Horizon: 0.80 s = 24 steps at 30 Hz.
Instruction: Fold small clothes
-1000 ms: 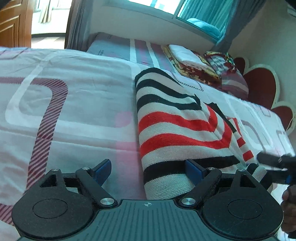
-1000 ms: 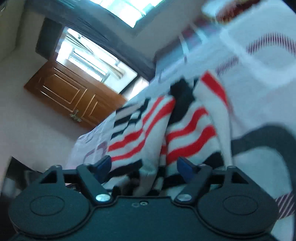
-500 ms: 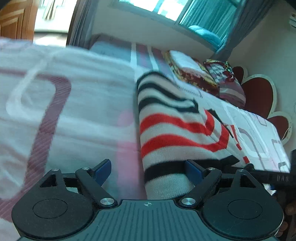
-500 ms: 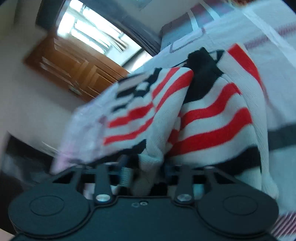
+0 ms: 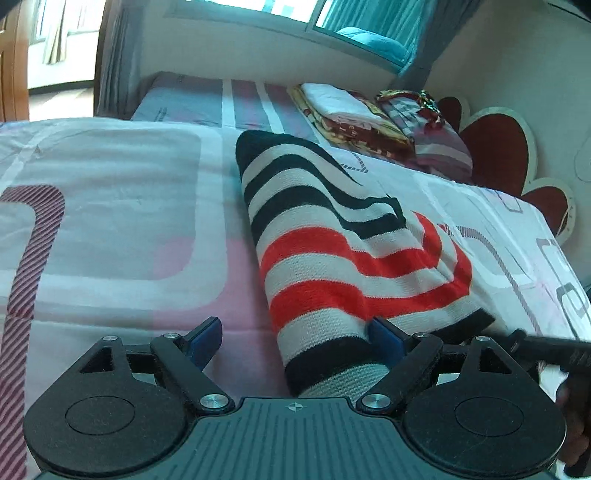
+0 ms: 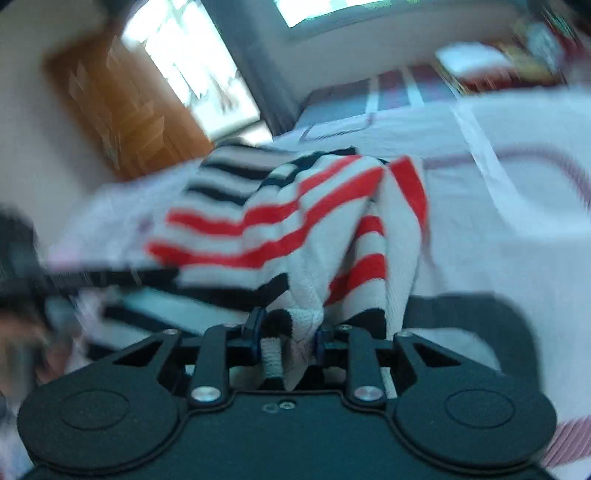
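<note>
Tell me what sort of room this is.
A bedroom, most likely: a bed with a patterned sheet, a heart-shaped headboard, folded bedding stacked near it, and a curtained window behind.

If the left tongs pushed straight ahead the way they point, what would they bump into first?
Probably the striped red, black and white knitted garment, already between the open left tongs, lying on the bedsheet.

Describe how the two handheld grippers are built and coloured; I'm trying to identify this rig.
Both the left gripper and right gripper are matte black: a ribbed body, two round discs, angled link arms with silver screws, and blue pads on the fingers. No cables or sleeves show.
</note>
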Available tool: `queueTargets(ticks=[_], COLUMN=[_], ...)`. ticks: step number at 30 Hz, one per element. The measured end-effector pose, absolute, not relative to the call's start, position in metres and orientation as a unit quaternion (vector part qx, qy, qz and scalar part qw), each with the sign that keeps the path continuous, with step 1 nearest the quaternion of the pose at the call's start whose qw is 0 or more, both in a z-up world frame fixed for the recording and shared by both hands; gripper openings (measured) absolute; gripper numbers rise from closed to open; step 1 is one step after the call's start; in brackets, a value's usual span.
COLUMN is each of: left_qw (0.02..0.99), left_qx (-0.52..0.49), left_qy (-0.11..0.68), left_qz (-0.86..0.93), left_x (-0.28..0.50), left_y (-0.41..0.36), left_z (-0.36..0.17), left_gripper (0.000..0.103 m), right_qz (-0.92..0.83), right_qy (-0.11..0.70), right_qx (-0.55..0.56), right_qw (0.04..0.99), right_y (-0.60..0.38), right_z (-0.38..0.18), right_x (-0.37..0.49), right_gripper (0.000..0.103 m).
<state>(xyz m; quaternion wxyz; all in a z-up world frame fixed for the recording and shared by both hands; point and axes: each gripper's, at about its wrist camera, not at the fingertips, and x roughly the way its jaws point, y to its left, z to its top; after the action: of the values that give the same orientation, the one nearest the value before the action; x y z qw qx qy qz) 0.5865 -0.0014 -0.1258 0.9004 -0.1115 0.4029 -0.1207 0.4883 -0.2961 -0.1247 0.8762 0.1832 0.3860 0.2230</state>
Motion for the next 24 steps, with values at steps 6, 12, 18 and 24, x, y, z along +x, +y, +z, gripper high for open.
queueTargets(ticks=[6, 12, 18, 24], left_qw=[0.907, 0.908, 0.905, 0.909], left_qx=[-0.134, -0.132, -0.096, -0.089], left_qy=[0.381, 0.378, 0.391, 0.384], left_qz=[-0.116, -0.122, -0.136, -0.135], left_x=[0.585, 0.586, 0.587, 0.583], left_y=[0.014, 0.002, -0.023, -0.02], left_z=[-0.12, -0.119, -0.124, -0.125], left_gripper=[0.087, 0.086, 0.087, 0.087], right_qz=[0.231, 0.225, 0.189, 0.193], right_qy=[0.382, 0.318, 0.324, 0.347], right_qx=[0.223, 0.127, 0.115, 0.153], right_qw=[0.866, 0.912, 0.92, 0.905], right_y=[-0.298, -0.277, -0.304, -0.304], right_z=[-0.127, -0.101, -0.108, -0.125], right_x=[0.51, 0.493, 0.487, 0.493], right_gripper=[0.033, 0.02, 0.02, 0.02])
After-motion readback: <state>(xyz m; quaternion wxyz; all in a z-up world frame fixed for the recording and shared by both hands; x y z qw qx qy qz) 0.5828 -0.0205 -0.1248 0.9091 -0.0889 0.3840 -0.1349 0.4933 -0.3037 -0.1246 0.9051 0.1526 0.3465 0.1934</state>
